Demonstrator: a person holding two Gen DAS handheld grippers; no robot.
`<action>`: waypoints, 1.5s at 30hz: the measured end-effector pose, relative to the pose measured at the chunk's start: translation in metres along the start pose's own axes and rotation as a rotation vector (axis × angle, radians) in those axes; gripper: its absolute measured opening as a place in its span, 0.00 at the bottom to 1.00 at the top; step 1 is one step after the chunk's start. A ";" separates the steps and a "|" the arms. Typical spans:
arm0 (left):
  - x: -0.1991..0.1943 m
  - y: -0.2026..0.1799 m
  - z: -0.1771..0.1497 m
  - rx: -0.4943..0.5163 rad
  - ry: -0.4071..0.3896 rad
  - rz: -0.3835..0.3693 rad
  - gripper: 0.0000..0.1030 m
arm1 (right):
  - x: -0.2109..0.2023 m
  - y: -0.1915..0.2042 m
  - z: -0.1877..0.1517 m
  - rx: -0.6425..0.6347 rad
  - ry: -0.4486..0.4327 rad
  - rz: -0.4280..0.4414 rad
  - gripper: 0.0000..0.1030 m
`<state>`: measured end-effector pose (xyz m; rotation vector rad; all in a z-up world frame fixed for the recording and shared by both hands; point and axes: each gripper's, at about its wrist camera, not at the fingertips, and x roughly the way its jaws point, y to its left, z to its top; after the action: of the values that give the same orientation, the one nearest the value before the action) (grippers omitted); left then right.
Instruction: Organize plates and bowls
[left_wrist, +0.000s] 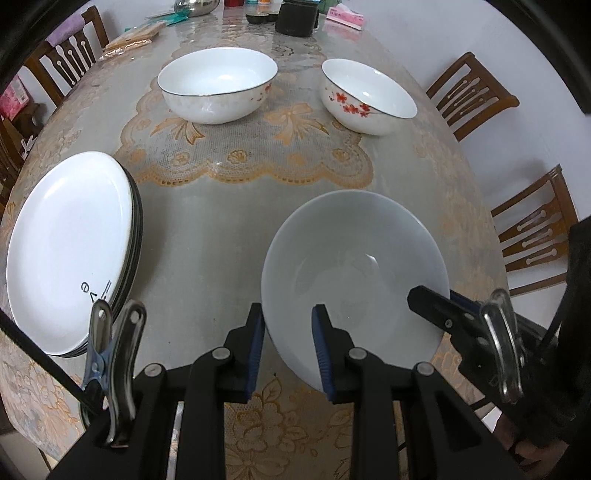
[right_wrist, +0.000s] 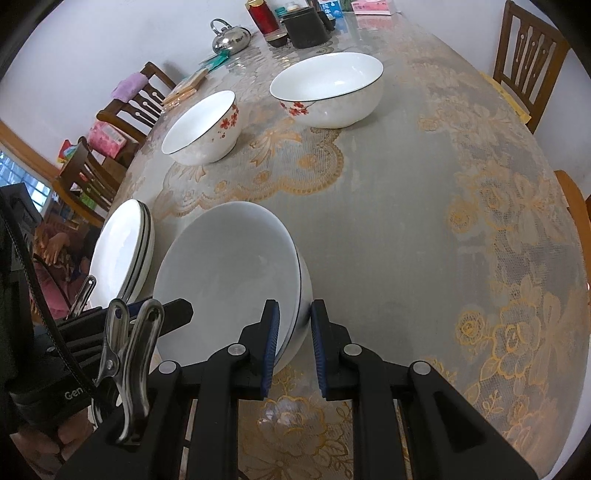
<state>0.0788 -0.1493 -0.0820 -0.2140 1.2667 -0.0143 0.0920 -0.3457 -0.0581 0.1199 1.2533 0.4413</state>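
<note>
A plain white bowl sits on the table near the front; it also shows in the right wrist view. My left gripper straddles its near left rim, one pad inside and one outside, with a gap to the rim. My right gripper straddles its right rim the same way, jaws open. A stack of white plates lies to the left, also in the right wrist view. A large white bowl and a red-flowered bowl stand further back.
The lace-covered table holds a kettle, a black container, a red canister and a pink tissue box at the far end. Wooden chairs stand around it.
</note>
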 end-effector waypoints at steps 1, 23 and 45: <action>0.000 -0.001 0.000 0.005 -0.002 0.001 0.26 | 0.000 -0.001 0.000 0.003 0.003 0.001 0.18; -0.029 0.001 0.045 -0.012 -0.080 0.009 0.34 | -0.031 -0.034 0.051 0.065 -0.083 0.066 0.26; 0.007 -0.044 0.160 -0.001 -0.142 -0.009 0.34 | -0.010 -0.073 0.137 0.062 -0.132 0.014 0.26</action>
<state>0.2368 -0.1688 -0.0364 -0.2173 1.1248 -0.0061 0.2369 -0.3952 -0.0296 0.2080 1.1375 0.4004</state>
